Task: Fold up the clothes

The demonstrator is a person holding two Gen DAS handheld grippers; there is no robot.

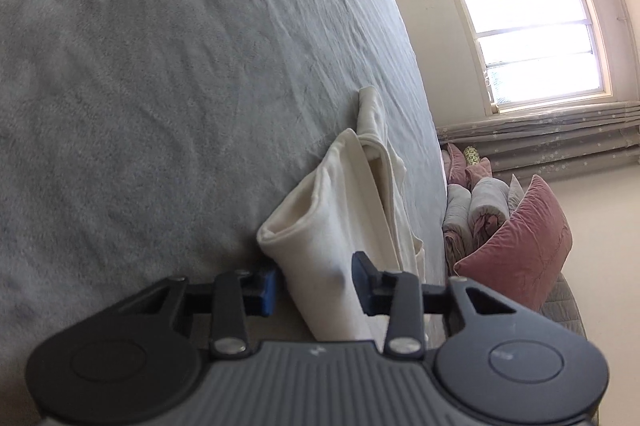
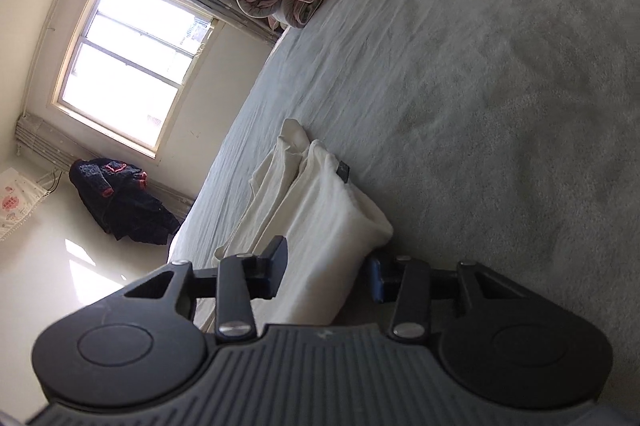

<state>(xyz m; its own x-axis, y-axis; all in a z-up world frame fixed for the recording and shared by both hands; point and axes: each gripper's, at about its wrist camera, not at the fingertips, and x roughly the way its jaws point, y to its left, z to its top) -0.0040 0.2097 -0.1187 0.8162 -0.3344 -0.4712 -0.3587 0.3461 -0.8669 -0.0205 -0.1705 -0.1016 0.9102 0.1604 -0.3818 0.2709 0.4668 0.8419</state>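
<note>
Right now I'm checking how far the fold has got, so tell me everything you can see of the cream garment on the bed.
The cream garment is soft, matte knit-like cloth, folded into a long narrow bundle with layered edges and a rounded fold at the near end. It lies on the grey bed cover, near the bed's edge. A small dark tag shows on one side. Its near end sits between the pads of the left claw and right claw.

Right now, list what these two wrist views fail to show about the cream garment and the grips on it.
- Left wrist view: the cream garment's near end is hidden behind the left gripper.
- Right wrist view: the near end is hidden under the right gripper; the small dark tag is too small to read.
- Both views: the garment's type stays unclear, bunched on the grey bedcover.
</note>
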